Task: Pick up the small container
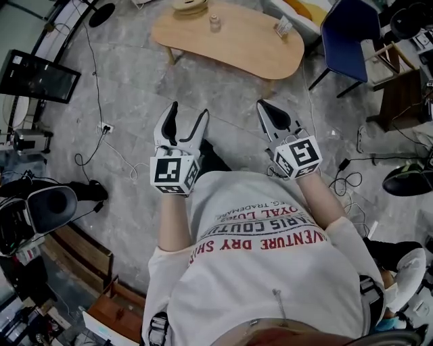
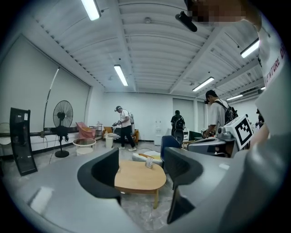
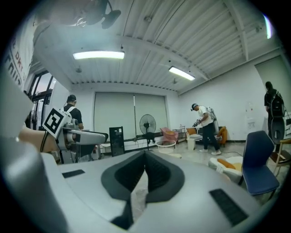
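Note:
The small clear container stands on a kidney-shaped wooden table at the top of the head view, well ahead of both grippers. My left gripper is held in front of the person's chest, open with nothing between its jaws. In the left gripper view this gripper frames the table in its gap; I cannot make out the container there. My right gripper hovers beside it, shut and empty. The right gripper view shows that gripper's tips meeting.
A white card-like item and a wooden object also sit on the table. A blue chair stands right of it. Cables and a power strip lie on the floor at left. Other people move at the room's far end.

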`<state>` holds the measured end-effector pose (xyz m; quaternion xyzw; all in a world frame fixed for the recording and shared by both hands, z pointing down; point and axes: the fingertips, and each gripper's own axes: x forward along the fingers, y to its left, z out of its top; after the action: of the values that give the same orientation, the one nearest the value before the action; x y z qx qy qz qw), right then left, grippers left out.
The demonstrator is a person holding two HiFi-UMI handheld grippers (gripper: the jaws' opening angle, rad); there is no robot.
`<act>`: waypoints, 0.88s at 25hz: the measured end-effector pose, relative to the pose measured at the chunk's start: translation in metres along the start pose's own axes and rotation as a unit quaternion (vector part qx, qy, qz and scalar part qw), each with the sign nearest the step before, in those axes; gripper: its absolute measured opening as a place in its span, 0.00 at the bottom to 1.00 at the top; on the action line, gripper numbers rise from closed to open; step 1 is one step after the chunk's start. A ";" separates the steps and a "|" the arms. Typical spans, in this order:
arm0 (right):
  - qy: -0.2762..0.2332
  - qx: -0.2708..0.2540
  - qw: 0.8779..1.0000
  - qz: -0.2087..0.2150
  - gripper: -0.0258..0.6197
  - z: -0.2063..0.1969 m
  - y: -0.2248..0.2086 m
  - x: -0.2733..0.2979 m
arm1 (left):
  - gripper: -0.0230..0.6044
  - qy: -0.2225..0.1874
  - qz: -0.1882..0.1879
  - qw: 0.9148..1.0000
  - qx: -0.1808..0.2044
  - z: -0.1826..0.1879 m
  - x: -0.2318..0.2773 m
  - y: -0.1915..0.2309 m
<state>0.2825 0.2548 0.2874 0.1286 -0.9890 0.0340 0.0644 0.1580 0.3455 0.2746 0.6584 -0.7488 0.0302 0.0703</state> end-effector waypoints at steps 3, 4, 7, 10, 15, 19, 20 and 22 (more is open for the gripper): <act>0.002 0.004 1.000 -0.011 0.05 0.004 -0.010 0.042 | 0.51 0.009 -0.012 1.000 -0.002 0.002 0.028 0.035; 0.003 0.008 1.000 -0.016 0.05 0.006 -0.013 0.058 | 0.51 0.010 -0.015 1.000 -0.005 0.004 0.037 0.050; 0.006 0.011 1.000 -0.027 0.05 0.015 -0.018 0.113 | 0.51 0.006 -0.023 1.000 -0.017 0.016 0.065 0.105; 0.004 0.011 0.999 -0.044 0.05 0.028 -0.023 0.173 | 0.51 0.010 -0.043 0.999 -0.014 0.025 0.095 0.161; 0.005 0.021 0.996 -0.086 0.05 0.045 -0.037 0.256 | 0.51 0.022 -0.098 0.995 0.014 0.044 0.146 0.234; 0.002 0.031 0.993 -0.116 0.05 0.060 -0.050 0.308 | 0.51 0.036 -0.129 0.991 0.017 0.047 0.182 0.276; 0.000 0.032 0.992 -0.121 0.05 0.063 -0.055 0.319 | 0.51 0.040 -0.135 0.990 0.021 0.046 0.191 0.283; 0.000 0.034 0.991 -0.130 0.05 0.066 -0.068 0.340 | 0.51 0.049 -0.143 0.988 0.031 0.042 0.213 0.293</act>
<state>-0.0334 0.0984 0.2715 0.2582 -0.9622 0.0588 0.0638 -0.1615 0.1693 0.2776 0.7586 -0.6409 0.0755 0.0902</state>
